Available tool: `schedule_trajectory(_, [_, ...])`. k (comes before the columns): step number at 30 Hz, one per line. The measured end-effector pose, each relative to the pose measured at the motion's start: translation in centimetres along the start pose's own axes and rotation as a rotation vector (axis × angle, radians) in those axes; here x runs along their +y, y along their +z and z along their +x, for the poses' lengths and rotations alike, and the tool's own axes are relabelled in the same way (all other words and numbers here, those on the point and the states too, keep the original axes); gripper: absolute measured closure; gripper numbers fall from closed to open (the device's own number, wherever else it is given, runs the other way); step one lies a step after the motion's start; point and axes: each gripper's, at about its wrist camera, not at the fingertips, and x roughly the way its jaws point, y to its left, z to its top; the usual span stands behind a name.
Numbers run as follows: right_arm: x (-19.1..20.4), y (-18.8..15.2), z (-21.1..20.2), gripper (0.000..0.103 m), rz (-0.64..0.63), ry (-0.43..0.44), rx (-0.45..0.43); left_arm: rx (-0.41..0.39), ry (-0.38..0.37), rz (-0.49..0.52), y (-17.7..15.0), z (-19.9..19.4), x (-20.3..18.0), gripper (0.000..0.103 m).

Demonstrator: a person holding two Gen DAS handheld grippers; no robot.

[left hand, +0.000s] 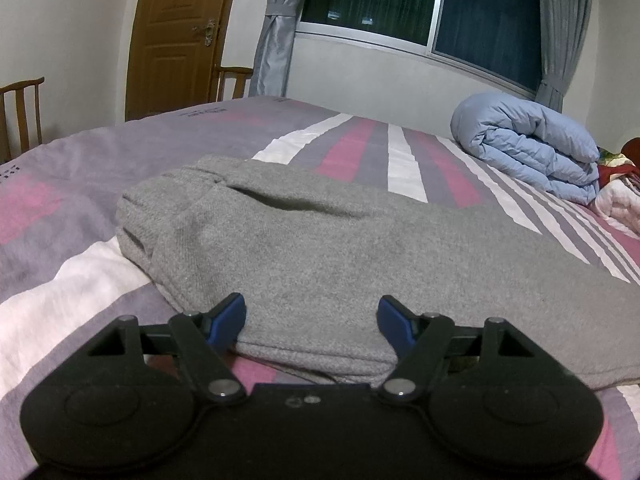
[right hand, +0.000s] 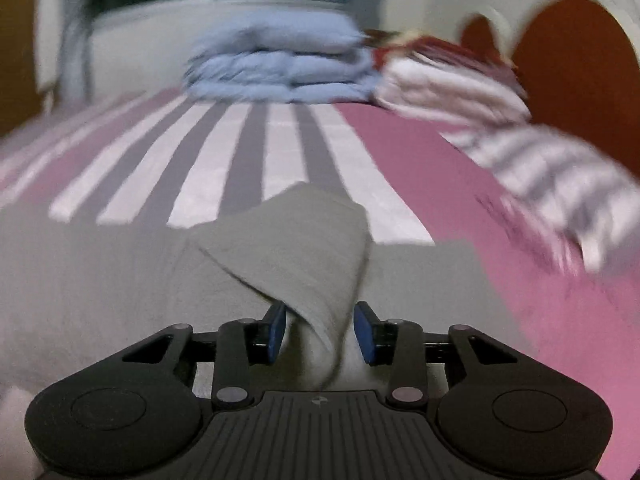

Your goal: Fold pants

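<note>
Grey knit pants point(left hand: 304, 248) lie flat on the striped bed, waistband end at the far left. My left gripper point(left hand: 312, 320) is open, its blue pads either side of the pants' near folded edge, not closed on it. In the blurred right wrist view, a raised fold of the grey pants point(right hand: 304, 248) stands between the blue pads of my right gripper point(right hand: 320, 330). Its jaws are part open, with gaps to the cloth on both sides.
The bed has a pink, white and grey striped sheet point(left hand: 360, 148). A folded light blue duvet point(left hand: 532, 144) sits at the far right, next to a white and red blanket point(right hand: 448, 80). A wooden door point(left hand: 176, 32), chairs and a dark window stand beyond the bed.
</note>
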Motion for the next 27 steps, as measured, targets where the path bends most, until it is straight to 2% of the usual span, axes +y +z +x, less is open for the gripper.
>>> schedule_trajectory(7, [4.8,0.0,5.0,0.065,-0.266,-0.034,-0.004,0.005,-0.002,-0.005,0.0,0.0,0.0,0.037])
schedule_trajectory(10, [4.2,0.4,6.3,0.065,-0.232,-0.018,-0.020,0.005,0.001,-0.003,0.0,0.0,-0.1,0.036])
schedule_trajectory(13, [0.2,1.2,4.0,0.087,0.057,0.036,-0.087,0.007,0.001,0.004,0.0,0.2,-0.2,0.034])
schedule_trajectory(16, [-5.8,0.3,1.5,0.087,0.404,0.066,-0.142,0.006,0.000,0.007,0.0,0.3,-0.3,0.033])
schedule_trajectory(17, [-8.2,-0.6,0.9,0.087,0.530,0.068,-0.145,0.006,0.000,0.007,0.0,0.3,-0.3,0.033])
schedule_trajectory(19, [-11.9,-2.4,0.8,0.087,0.690,0.083,-0.115,0.006,0.001,0.007,0.0,0.3,-0.3,0.033])
schedule_trajectory(21, [-14.7,-4.5,1.2,0.087,0.792,0.099,-0.076,0.006,0.001,0.009,0.0,0.3,-0.3,0.033])
schedule_trajectory(23, [-16.9,-6.6,1.9,0.087,0.885,0.156,-0.050,0.006,0.002,0.010,0.0,0.3,-0.3,0.033])
schedule_trajectory(27, [-19.6,-8.8,3.1,0.086,1.006,0.233,-0.035,0.008,0.011,0.019,0.1,0.3,-0.6,0.033])
